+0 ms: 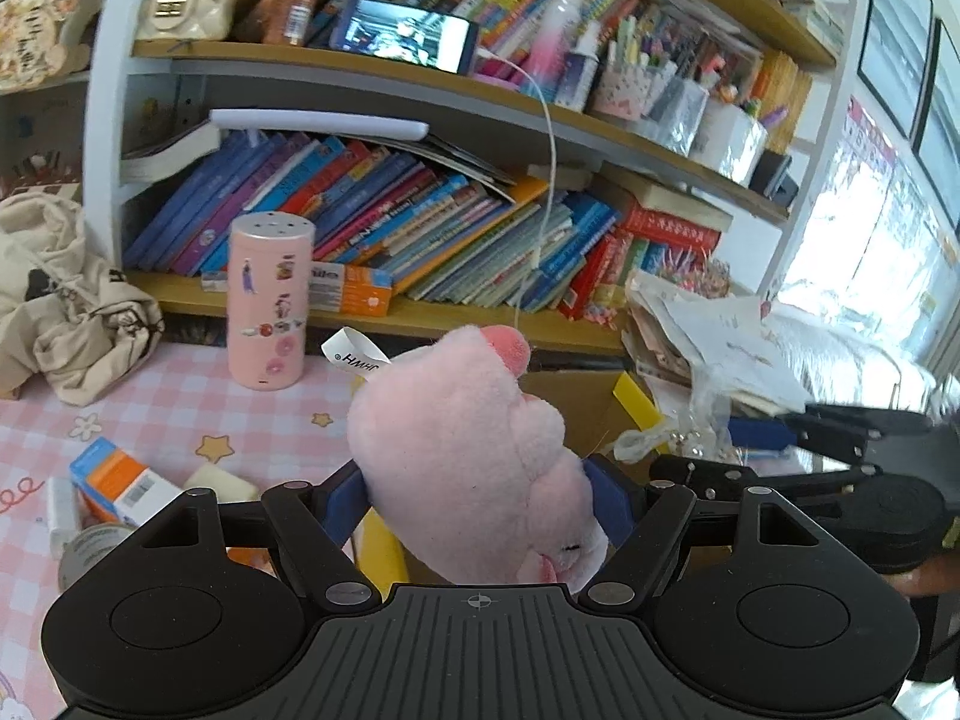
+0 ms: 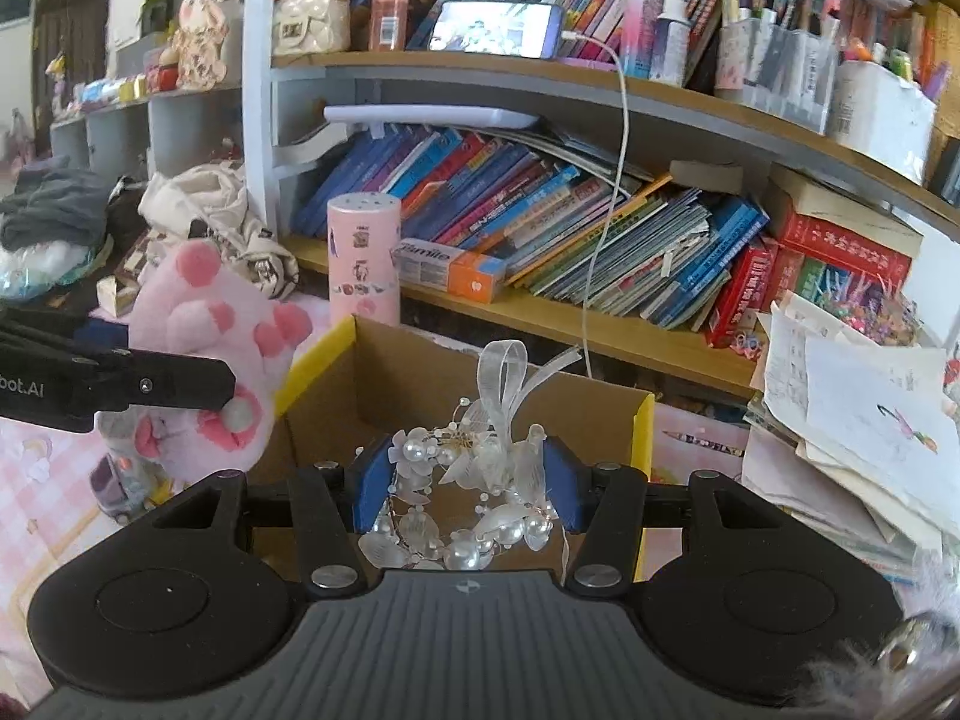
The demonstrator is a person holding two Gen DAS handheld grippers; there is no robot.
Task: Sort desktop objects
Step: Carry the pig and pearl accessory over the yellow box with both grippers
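Jaws of the left gripper (image 1: 474, 492) clench a pink plush toy (image 1: 468, 456); the right gripper (image 2: 465, 480) grasps a white pearl-and-ribbon hairpiece (image 2: 474, 480) above an open brown cardboard box (image 2: 420, 372), pink cylindrical canister (image 2: 363, 258) at eleven o'clock.

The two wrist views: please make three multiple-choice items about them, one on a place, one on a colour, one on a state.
1. Where does the pink cylinder stand?
A. inside the box
B. on the checked cloth before the lower shelf
C. on the top shelf

2. What colour are the box's flap edges?
A. yellow
B. green
C. red

3. What does the right hand-held gripper hold?
A. nothing
B. a book
C. a pearl hair ornament

Answers:
1 B: the pink cylinder rests on the checked cloth.
2 A: the cardboard box has yellow edges.
3 C: the right hand-held gripper clamps the pearl hair ornament.
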